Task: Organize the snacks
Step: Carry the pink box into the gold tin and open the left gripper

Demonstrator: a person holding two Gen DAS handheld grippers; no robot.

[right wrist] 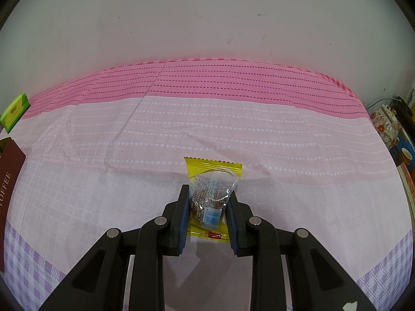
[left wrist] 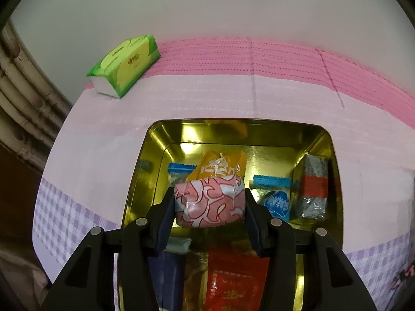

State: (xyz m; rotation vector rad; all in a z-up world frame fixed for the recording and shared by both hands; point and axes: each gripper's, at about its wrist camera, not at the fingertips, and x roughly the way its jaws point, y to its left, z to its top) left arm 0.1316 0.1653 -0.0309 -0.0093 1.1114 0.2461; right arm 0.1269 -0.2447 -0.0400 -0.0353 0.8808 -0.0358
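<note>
The jaws of the left gripper [left wrist: 210,204] are clamped on a pink-and-white wrapped snack [left wrist: 210,201], squeezing its two sides while it hangs over the open gold tin [left wrist: 337,181]; the jaws of the right gripper [right wrist: 208,216] are pressed shut on a yellow-edged clear packet [right wrist: 211,197] just above the pink cloth on the bench [right wrist: 285,140]. The pink snack looks light and puffy, its wrapper creased where the pads bite, so I would guess it gives under pressure and needs only a gentle hold across its middle, as it has now. The yellow packet seems lighter still, with slick crinkly film and a dark sweet inside; holding the body rather than the crimped ends looks safer against slipping. Below the pink snack the tin already holds an orange packet [left wrist: 220,167], a blue packet [left wrist: 275,202], a grey-and-red bar [left wrist: 312,186] and a red pouch [left wrist: 233,280]. A green tissue pack [left wrist: 124,64] sits well apart, near the wall, and a dark red toffee box [right wrist: 10,181] lies at the left edge of the right wrist view.
</note>
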